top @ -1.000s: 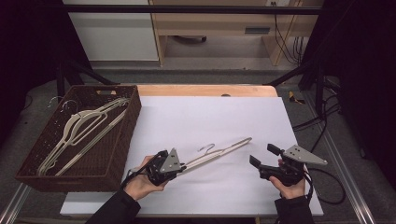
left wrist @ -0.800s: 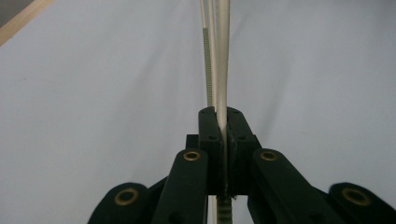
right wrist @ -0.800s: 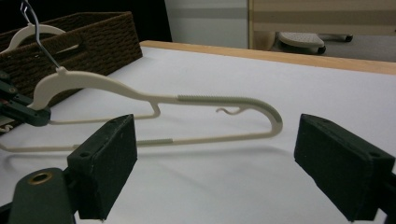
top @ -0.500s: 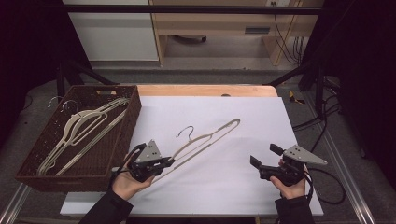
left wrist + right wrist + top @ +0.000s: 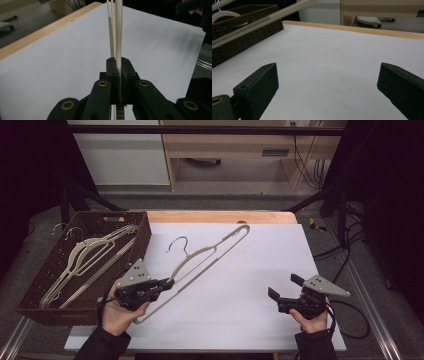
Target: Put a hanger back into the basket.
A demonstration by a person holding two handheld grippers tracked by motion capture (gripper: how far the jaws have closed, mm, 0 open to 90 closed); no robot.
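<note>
Left gripper (image 5: 167, 283) jaws are clamped on the hanger (image 5: 210, 257), raised above the desk (image 5: 260, 265). Right gripper (image 5: 285, 287), near the desk's right edge, has just been opening; its jaws stand apart, holding nothing.

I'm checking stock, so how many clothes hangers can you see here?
About 3: one hanger clamped in the left hand-held gripper over the table, and at least two stacked in the basket; overlapping ones may hide more.
</note>
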